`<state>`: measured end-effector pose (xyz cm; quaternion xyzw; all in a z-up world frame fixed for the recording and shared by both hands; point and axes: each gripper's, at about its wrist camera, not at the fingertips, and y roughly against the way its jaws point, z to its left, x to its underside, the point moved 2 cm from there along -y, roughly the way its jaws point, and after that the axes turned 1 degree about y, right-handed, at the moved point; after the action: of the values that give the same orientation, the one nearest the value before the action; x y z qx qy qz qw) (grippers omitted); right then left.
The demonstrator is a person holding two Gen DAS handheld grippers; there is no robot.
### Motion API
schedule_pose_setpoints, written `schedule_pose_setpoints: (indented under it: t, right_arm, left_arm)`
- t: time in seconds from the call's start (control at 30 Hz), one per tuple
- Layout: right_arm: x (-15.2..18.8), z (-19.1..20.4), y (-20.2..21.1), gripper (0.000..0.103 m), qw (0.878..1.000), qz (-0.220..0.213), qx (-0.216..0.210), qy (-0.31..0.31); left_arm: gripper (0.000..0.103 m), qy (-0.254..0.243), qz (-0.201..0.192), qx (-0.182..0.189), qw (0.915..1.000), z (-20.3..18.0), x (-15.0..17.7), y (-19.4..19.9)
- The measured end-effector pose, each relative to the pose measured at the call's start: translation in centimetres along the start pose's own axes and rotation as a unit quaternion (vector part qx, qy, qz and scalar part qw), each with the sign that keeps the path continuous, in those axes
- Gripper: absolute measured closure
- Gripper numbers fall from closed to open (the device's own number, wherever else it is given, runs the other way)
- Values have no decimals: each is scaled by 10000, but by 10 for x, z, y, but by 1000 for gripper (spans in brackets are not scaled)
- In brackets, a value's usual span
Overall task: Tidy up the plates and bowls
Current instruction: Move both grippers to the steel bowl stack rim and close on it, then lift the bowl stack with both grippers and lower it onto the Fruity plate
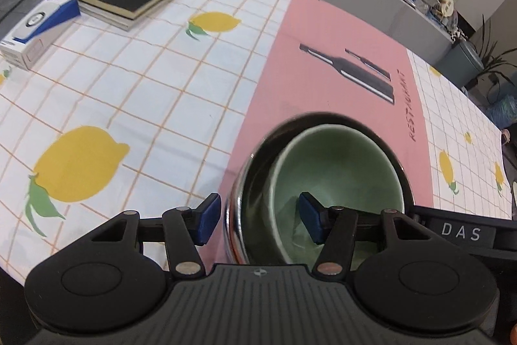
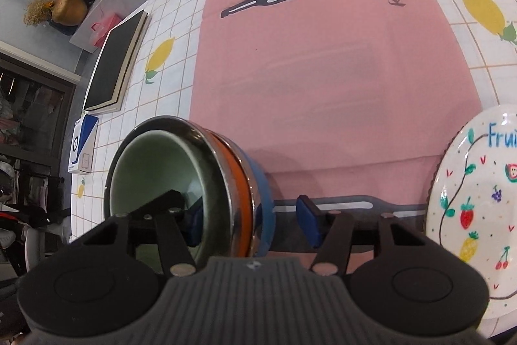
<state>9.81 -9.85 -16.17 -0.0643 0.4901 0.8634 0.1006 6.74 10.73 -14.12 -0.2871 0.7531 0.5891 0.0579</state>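
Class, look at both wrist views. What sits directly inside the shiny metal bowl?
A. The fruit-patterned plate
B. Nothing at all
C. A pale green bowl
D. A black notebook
C: the pale green bowl is nested inside the metal bowl, and the right wrist view shows the same green interior within the metal rim; the fruit plate lies apart on the table.
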Motion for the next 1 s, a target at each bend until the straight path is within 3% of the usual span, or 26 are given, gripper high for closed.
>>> schedule_pose_setpoints:
  t: [0.17,0.43,1.0]
  right_arm:
    - [-1,0,-1,59,9998,-33,-188,-62]
    - [0,2,-1,60,9998,-98,-169,3]
    - [-1,1,1,63,9999,-107,-94,19]
  left_arm:
    - [43,-7,-46,70,10000,-2,0,-1]
    - [51,197,-38,170,9997,5,-3,0]
    - [55,267,19,199,9994,4,-3,2]
